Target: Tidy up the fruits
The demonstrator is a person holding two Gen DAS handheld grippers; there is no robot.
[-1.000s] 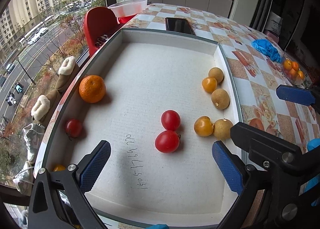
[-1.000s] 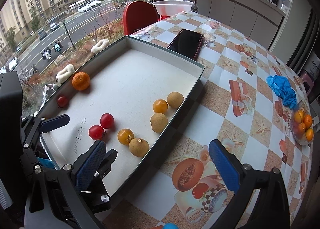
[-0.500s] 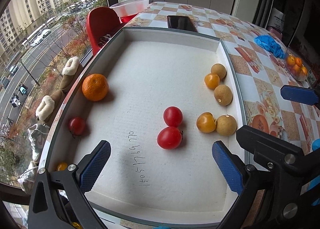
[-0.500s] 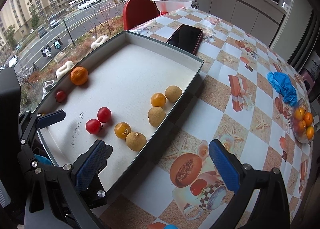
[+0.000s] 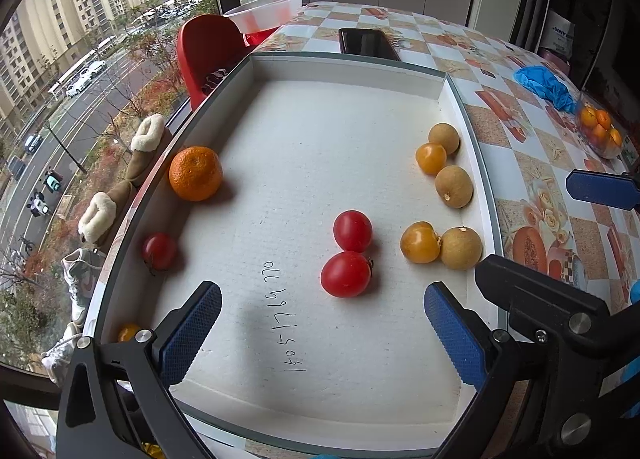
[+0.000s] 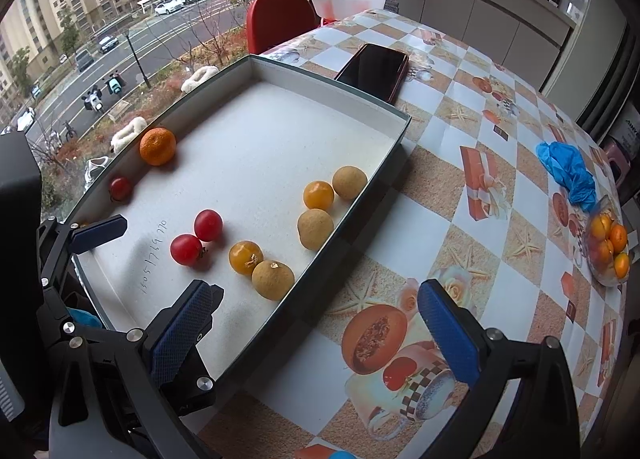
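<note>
Hovering empty, your left tongs (image 5: 322, 323) and right tongs (image 6: 316, 325) gape wide; a small yellow fruit (image 5: 127, 332) hides half behind the left finger (image 5: 191, 333) in the tray (image 5: 348, 69).

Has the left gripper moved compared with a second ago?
Yes, slightly. In the left wrist view the left gripper has eased forward and to the right: the handwritten numbers on the tray floor now sit lower and further left between its fingers.
</note>
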